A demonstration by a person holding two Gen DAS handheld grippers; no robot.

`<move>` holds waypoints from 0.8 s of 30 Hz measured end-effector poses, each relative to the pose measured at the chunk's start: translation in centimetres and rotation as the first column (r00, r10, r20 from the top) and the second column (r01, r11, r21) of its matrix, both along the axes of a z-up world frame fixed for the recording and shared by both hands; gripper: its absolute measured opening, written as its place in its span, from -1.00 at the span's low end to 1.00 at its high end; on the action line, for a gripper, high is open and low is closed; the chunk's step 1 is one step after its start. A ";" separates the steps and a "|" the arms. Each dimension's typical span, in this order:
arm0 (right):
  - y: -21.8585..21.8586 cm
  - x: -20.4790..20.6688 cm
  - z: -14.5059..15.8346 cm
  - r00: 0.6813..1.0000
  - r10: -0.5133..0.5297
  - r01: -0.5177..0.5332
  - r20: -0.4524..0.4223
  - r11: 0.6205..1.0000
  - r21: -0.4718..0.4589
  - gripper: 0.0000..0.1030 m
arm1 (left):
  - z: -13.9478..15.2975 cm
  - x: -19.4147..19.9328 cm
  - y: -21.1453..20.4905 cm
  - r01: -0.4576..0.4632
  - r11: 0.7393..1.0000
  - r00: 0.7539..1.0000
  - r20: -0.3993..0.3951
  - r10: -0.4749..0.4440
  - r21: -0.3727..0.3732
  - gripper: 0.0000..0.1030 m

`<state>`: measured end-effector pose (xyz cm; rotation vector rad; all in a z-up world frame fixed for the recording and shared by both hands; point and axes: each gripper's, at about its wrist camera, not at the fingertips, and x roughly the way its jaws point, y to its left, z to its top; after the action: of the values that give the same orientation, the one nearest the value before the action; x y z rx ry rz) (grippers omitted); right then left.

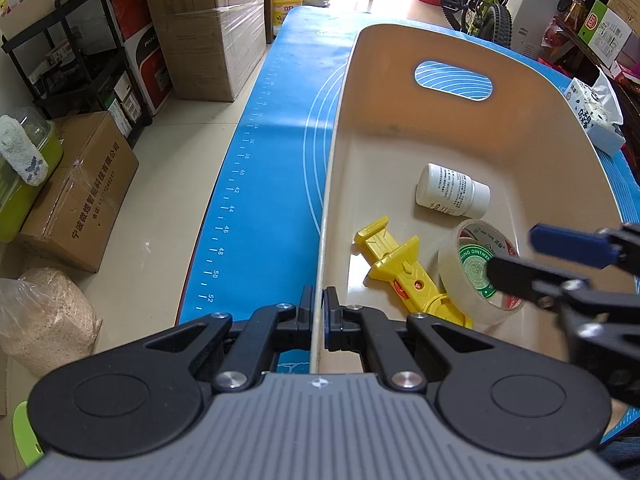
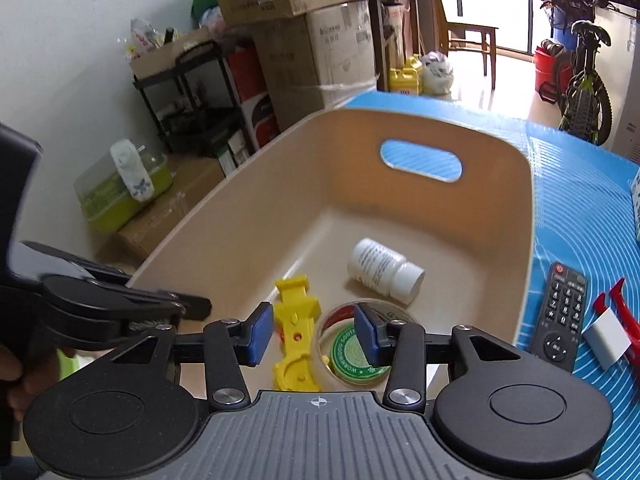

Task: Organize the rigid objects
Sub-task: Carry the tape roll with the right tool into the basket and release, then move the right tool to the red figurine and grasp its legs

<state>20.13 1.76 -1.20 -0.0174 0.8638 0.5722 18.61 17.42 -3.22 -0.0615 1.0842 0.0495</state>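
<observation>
A beige bin (image 1: 532, 92) (image 2: 280, 176) stands on the blue mat (image 1: 280, 128). Inside lie a white pill bottle (image 1: 450, 191) (image 2: 382, 267), a yellow plastic tool (image 1: 400, 268) (image 2: 296, 332) and a clear tape roll (image 1: 476, 276) (image 2: 352, 354). My left gripper (image 1: 319, 316) is shut on the bin's left wall near its front corner. My right gripper (image 2: 314, 334) is open and empty, hovering above the tape roll and yellow tool; it also shows in the left wrist view (image 1: 532, 256).
A black remote (image 2: 560, 312), a red tool (image 2: 618, 320) and a white block (image 2: 606, 338) lie on the mat right of the bin. A tissue pack (image 1: 592, 116) lies at the far right. Boxes (image 1: 208, 32), a black rack (image 1: 72, 60) and a bicycle (image 2: 580, 80) stand beyond the table.
</observation>
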 end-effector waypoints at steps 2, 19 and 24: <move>-0.7 -0.2 0.9 1.000 -0.004 0.004 0.021 1.000 0.013 0.17 | 0.0 0.0 0.0 0.000 1.000 1.000 0.000 0.000 0.000 -0.90; -13.3 1.1 2.8 0.923 -0.295 0.327 0.246 0.940 -0.100 0.41 | 0.0 0.0 0.0 -0.001 1.000 1.000 0.000 0.001 0.000 -0.90; -18.4 1.6 0.7 0.895 -0.394 0.426 0.211 0.895 -0.136 0.41 | -0.1 0.0 0.0 -0.003 1.000 1.000 0.000 0.003 0.004 -0.89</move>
<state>21.71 -16.63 -0.47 -0.0468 0.7130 0.0892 18.59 17.47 -3.35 -0.0592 1.0842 0.0542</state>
